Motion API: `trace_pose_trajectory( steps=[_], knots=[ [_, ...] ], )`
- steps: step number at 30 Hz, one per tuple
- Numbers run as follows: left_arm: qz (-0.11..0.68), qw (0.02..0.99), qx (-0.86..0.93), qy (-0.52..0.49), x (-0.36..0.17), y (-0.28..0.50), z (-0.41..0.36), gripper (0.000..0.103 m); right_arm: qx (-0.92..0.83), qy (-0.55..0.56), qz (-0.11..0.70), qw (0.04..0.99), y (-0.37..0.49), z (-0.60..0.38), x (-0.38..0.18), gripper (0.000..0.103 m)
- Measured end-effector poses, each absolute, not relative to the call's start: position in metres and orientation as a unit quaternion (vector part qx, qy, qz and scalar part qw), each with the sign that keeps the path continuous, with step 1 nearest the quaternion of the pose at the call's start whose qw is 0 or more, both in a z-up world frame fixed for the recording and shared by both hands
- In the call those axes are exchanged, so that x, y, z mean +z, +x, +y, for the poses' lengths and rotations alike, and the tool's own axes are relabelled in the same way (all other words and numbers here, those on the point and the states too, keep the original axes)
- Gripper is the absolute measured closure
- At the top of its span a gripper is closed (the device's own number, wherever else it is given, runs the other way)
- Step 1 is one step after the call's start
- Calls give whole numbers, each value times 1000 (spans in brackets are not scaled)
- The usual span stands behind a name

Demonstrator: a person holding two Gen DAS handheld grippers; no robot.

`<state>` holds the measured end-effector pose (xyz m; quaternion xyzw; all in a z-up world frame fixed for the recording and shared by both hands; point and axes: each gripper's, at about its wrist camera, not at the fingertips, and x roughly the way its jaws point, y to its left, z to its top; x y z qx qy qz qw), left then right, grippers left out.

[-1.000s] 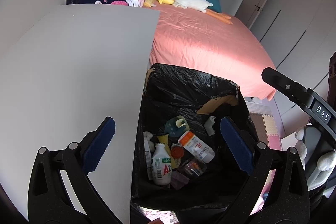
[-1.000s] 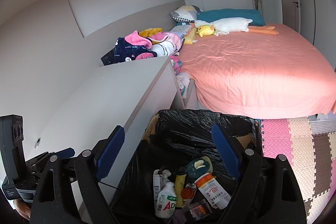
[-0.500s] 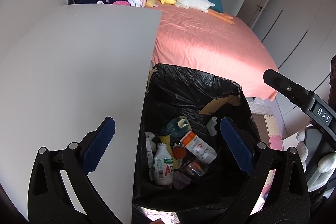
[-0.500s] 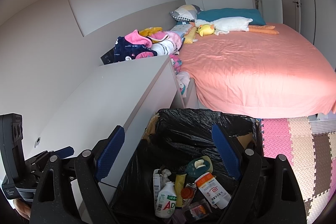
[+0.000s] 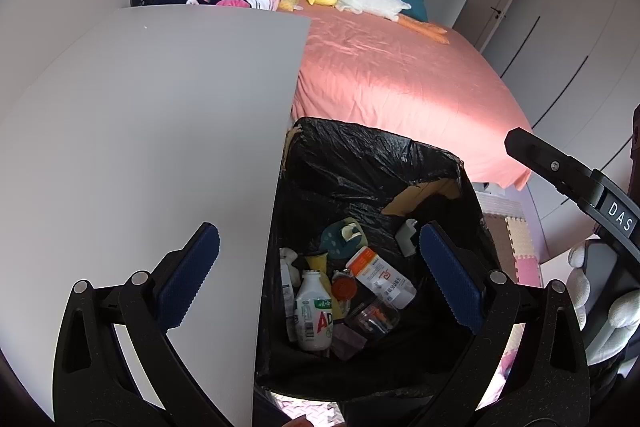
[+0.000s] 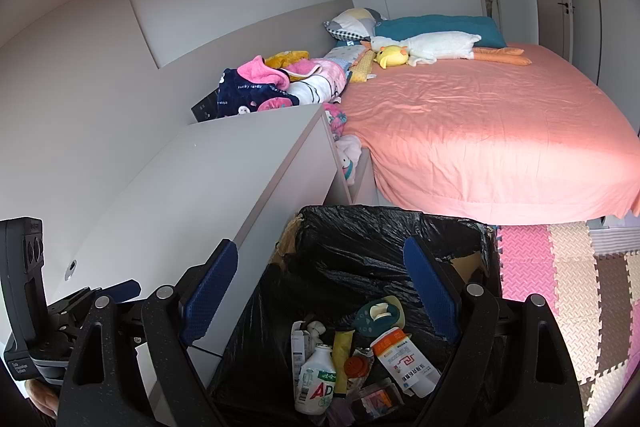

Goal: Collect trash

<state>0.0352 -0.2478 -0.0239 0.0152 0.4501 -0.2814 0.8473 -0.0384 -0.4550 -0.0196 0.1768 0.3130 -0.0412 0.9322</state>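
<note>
Both grippers — left gripper [image 5: 320, 273] and right gripper [image 6: 320, 293] — hang spread wide with nothing between the pads. The trash bin [image 5: 372, 163] with its black liner sits right below them, white bottle [image 6: 316, 385] and other junk at the bottom.

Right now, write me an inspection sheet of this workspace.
Surface: grey desk top, bare.
Job's things: bin with black liner beside the desk; inside, white drink bottle, white tube with orange cap, other trash.
Clutter: clothes pile, plush goose on pink bed.
Grippers: left gripper, right gripper, both open, empty, above the bin.
Cables: nothing seen.
Surroundings: foam floor mats, wardrobe doors.
</note>
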Motion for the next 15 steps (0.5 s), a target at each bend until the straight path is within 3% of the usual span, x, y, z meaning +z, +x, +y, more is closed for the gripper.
trace_pose_trajectory(
  steps=[15],
  knots=[
    [446, 854, -265, 27, -21, 33, -252, 6, -41, 177, 315, 932, -39, -454, -23, 18]
  ],
)
